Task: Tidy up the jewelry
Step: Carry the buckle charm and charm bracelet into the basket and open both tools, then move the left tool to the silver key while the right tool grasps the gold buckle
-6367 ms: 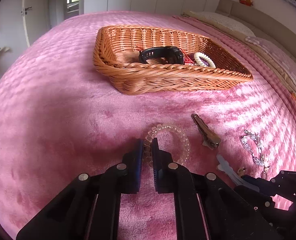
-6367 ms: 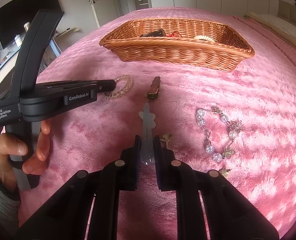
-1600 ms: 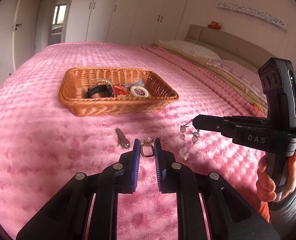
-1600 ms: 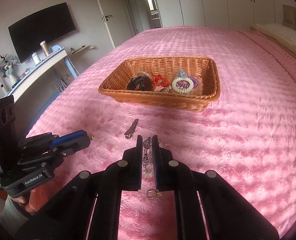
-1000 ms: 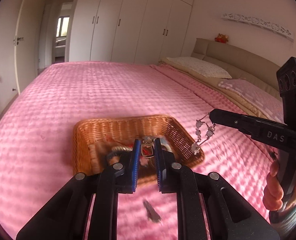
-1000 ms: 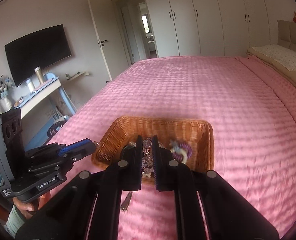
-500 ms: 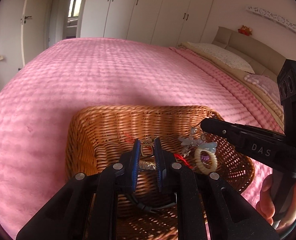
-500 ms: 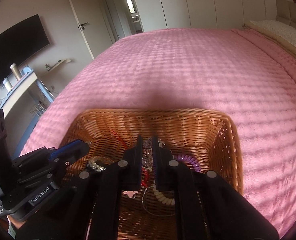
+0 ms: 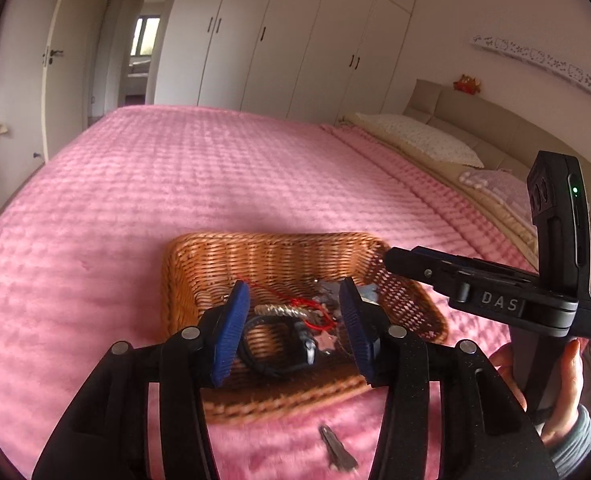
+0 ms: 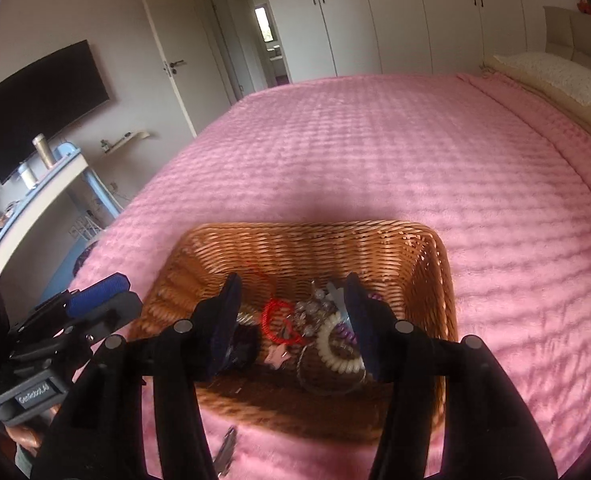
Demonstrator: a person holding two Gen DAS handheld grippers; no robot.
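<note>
A wicker basket (image 9: 263,248) (image 10: 307,240) sits on the pink bedspread and holds several jewelry pieces: a black watch (image 9: 273,350), a red cord (image 10: 273,316), a bead bracelet (image 10: 309,310) and a cream coil bracelet (image 10: 337,354). My left gripper (image 9: 293,330) is open and empty above the basket's near side. My right gripper (image 10: 293,322) is open and empty above the basket. The right gripper also shows in the left wrist view (image 9: 391,258), reaching over the basket's right rim. A brown hair clip (image 9: 337,450) (image 10: 225,454) lies on the bedspread in front of the basket.
The pink bedspread (image 9: 215,168) stretches all around the basket. Pillows (image 9: 419,140) and a headboard lie at the right. White wardrobes (image 9: 295,40) stand behind. A desk (image 10: 35,196) and a TV (image 10: 39,100) stand at the left.
Both grippers have opened over the basket and pulled back a little. The small charm from the left one and the bead bracelet from the right one now lie in the basket.
</note>
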